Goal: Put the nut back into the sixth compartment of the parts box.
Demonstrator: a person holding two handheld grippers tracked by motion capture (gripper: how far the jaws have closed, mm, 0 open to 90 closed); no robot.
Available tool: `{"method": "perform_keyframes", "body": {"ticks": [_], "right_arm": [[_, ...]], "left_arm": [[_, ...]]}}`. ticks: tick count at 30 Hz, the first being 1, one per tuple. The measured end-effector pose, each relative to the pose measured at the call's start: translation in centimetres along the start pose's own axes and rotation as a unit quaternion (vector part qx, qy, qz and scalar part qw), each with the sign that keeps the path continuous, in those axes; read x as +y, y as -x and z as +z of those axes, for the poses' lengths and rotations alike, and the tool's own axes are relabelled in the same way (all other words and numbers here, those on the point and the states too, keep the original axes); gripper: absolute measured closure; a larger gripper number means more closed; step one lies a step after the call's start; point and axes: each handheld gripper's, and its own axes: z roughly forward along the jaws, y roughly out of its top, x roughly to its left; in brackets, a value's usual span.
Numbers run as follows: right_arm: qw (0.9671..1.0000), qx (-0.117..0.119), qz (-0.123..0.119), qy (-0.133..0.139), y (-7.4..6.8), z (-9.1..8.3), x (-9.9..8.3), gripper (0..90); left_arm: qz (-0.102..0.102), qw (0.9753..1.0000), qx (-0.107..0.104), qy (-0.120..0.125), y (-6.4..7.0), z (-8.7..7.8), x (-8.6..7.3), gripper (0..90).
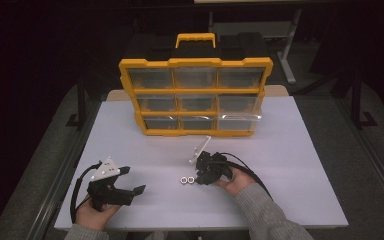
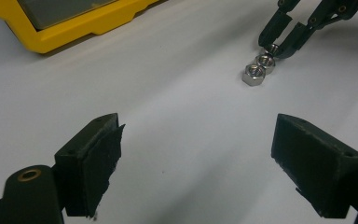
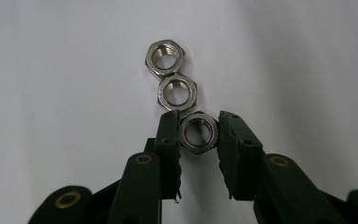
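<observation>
Nearest the high camera, at the lower left, the left claw (image 1: 130, 180) rests on the white tabletop (image 1: 290, 150) in the person's left hand (image 1: 92, 215), its jaws spread wide with nothing between them. The left gripper view confirms this: both black pads stand well apart over bare tabletop, idle for now.

Moving right, three steel hex nuts lie in a short row near the middle of the tabletop. In the right gripper view the farthest nut (image 3: 164, 56) and the middle nut (image 3: 177, 92) touch each other, and the nearest nut (image 3: 199, 132) sits just below them, between the jaws of the right claw (image 3: 199, 133). That claw has narrowed around this nut; the left pad looks pressed to it, while the right pad seems to touch or nearly touch, though the angle makes the last contact hard to judge. The nut appears to rest flat on the tabletop, not yet lifted.

Behind, a yellow organizer case (image 1: 195, 97) stands upright at the far side, its clear-fronted compartments facing the person.

As a judgement, the work is at an early stage: one nut is being gripped, none has left the tabletop, and two more wait. Lifting and carrying each nut, probably to the case, is what remains.
</observation>
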Motion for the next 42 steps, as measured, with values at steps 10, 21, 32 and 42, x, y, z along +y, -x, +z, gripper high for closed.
{"method": "perform_keyframes", "body": {"ticks": [10, 21, 32, 42], "right_arm": [[1.0000, -0.001, 0.002, -0.001, 0.1, -0.1, -0.1, 69.2], [0.9994, 0.016, 0.000, 0.032, 0.1, -3.1, 0.9, 69.3], [0.9978, 0.007, -0.007, 0.065, 0.6, -9.8, 3.3, 69.2], [0.9970, -0.018, 0.005, 0.076, 2.3, -15.3, 4.4, 69.3]], "left_arm": [[0.001, 1.0000, 0.001, 0.000, 0.0, 0.0, 0.0, 15.6], [0.002, 1.0000, 0.001, -0.005, 0.0, 0.0, 0.0, 15.7], [0.005, 1.0000, 0.001, -0.004, -0.1, 0.0, 0.1, 15.7], [0.002, 1.0000, 0.002, 0.002, 0.0, 0.1, 0.0, 15.7]]}}
